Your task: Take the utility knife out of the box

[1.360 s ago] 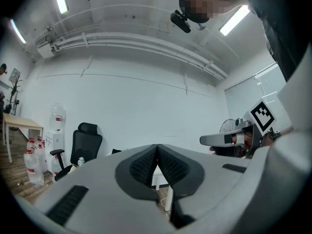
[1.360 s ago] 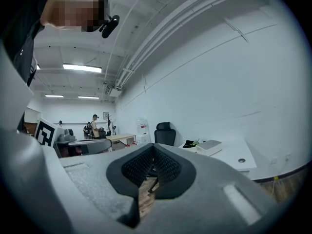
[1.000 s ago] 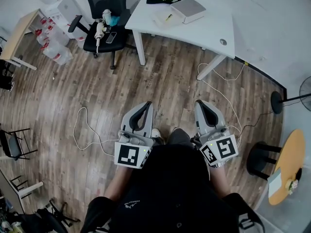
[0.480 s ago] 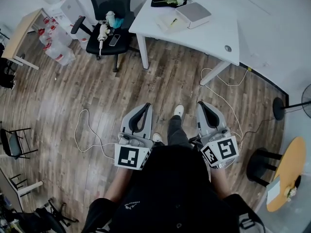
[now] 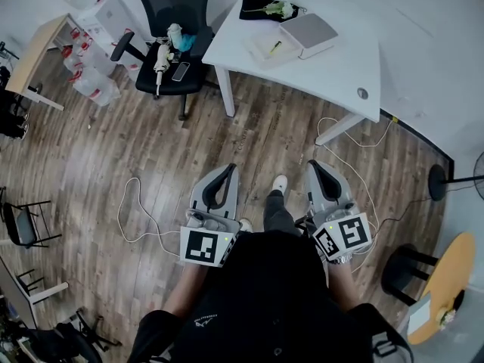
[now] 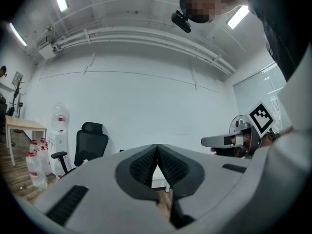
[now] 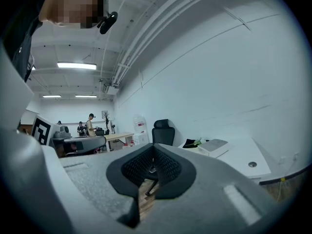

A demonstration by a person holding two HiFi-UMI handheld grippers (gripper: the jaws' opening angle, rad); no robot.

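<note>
A grey box (image 5: 308, 35) sits on the white table (image 5: 333, 66) at the far side of the room; it also shows in the right gripper view as the box (image 7: 213, 146). Beside it lies a white flat piece with a small yellow object (image 5: 273, 48), too small to identify. I see no utility knife clearly. My left gripper (image 5: 229, 170) and right gripper (image 5: 314, 165) are held close to the body over the wooden floor, far from the table. Both are shut with nothing between the jaws: left gripper (image 6: 157, 147), right gripper (image 7: 153, 150).
A black office chair (image 5: 172, 32) carrying small items stands left of the table. Water bottles (image 5: 91, 82) and a wooden table (image 5: 34, 51) are at far left. Cables (image 5: 136, 210) lie on the floor. A fan base (image 5: 439, 180), stool (image 5: 401, 267) and round orange table (image 5: 446, 278) stand at right.
The person has stepped forward: the white table and chair sit lower and closer in the head view, and a shoe shows between the grippers. Both grippers stay shut and level.
</note>
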